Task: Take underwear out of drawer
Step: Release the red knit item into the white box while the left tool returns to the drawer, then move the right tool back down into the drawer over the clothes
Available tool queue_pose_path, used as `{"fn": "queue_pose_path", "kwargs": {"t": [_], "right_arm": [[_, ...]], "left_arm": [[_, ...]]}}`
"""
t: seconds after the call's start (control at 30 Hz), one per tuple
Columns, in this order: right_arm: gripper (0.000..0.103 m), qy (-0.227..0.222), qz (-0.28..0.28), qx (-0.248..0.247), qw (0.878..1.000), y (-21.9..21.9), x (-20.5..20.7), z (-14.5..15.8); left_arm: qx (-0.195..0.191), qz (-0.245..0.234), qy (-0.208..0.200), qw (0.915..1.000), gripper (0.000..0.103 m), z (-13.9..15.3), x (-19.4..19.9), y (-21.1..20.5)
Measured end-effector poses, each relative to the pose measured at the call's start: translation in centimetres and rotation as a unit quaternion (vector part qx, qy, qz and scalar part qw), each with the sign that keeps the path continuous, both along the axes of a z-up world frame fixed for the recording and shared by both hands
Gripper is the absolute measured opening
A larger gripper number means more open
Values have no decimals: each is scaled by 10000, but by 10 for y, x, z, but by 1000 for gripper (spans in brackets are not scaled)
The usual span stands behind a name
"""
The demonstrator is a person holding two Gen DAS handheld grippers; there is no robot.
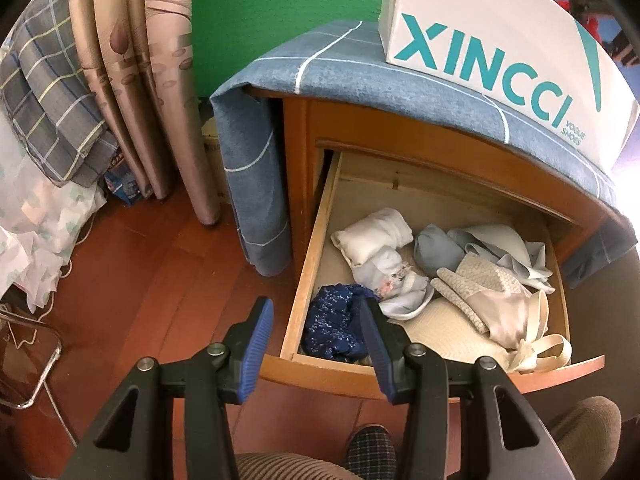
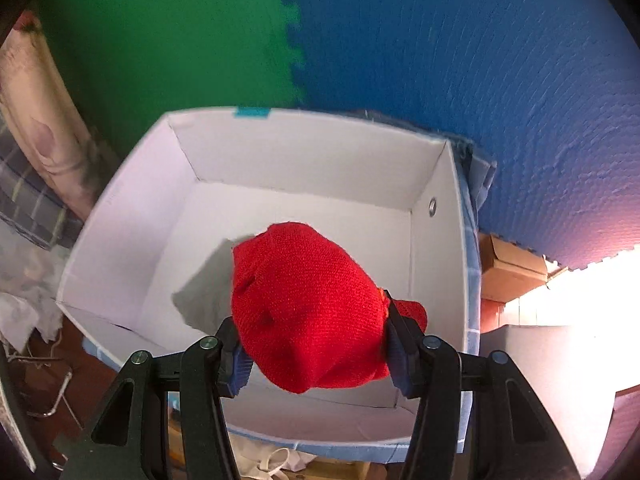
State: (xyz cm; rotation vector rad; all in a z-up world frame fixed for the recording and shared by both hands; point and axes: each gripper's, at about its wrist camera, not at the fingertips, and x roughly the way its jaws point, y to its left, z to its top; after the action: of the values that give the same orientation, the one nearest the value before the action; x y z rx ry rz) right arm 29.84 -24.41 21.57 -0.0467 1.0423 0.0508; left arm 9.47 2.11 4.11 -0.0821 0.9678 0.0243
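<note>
Bright daylight, blown-out glare at right edges, strong fisheye warping, dark vignetted corners.

Drawer (image 1: 308, 280) back hidden under cabinet top, red underwear (image 2: 308, 308) hiding box floor (image 2: 208, 240), curtain (image 2: 36, 120) blurred

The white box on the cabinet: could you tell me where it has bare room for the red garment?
The white box looks empty: its whole floor is bare between the four walls, widest toward the far wall. The right gripper holds the red garment over the near side. The drawer is crowded with underwear, bare only along its back.
</note>
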Motion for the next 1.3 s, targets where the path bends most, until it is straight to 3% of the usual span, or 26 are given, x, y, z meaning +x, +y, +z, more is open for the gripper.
{"fn": "queue_pose_path", "kwargs": {"t": [0.33,0.43,0.67,1.0,1.3], "right_arm": [[58,309,-38,136,9994,2,6,-27],[70,270,-64,263,9993,1,5,-23],[78,34,3,307,9995,1,-2,-4],[78,-242,588,648,9959,-2,-82,14],[78,186,799,904,9925,-9,-156,-30]], "left_arm": [[-293,64,46,9995,46,-3,2,7],[-333,96,48,9994,46,-3,2,9],[-303,100,86,9995,46,-4,3,9],[-318,139,115,9993,46,-3,2,10],[-376,210,153,9990,46,-2,1,12]]}}
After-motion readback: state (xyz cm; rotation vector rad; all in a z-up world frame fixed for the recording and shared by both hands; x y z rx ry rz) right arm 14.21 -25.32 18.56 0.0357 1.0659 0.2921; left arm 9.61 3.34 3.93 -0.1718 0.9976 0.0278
